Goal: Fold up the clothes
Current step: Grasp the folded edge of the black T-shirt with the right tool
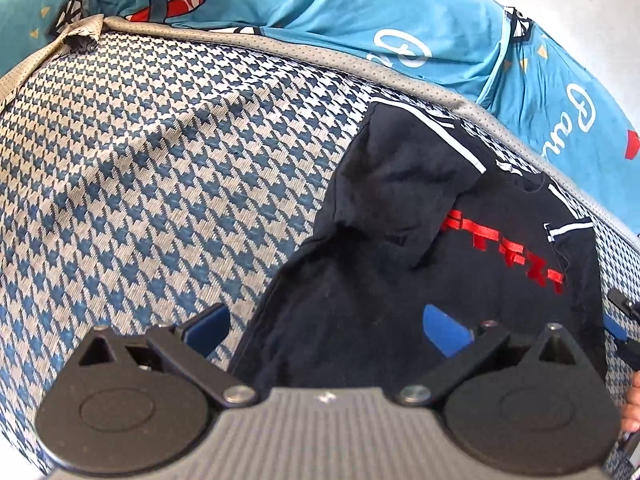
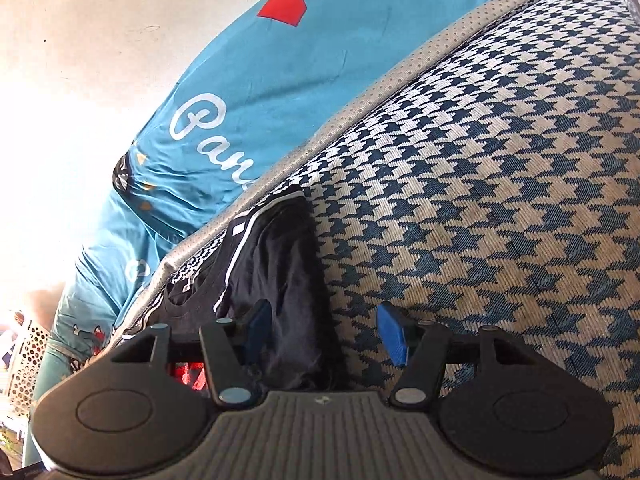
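I read the black shirt [image 1: 420, 248] as partly folded on the mattress [image 1: 160, 160], with both claws, left [image 1: 328, 332] and right [image 2: 324, 332], apart, gripping nothing; further folds remain.

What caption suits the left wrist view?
Open left gripper above crumpled black T-shirt with red lettering on houndstooth mattress.

Left gripper [image 1: 326, 330] over near edge of black T-shirt [image 1: 400, 240], blue fingers [image 1: 446, 332] spread wide, nothing pinched between. Shirt rumpled, red lettering [image 1: 504, 248] and white stripes [image 1: 432, 128] showing. Lying on blue-and-white houndstooth mattress [image 1: 160, 160] with grey piping. Turquoise printed bedsheet [image 1: 320, 8] beyond. Second gripper [image 1: 624, 320] at right edge
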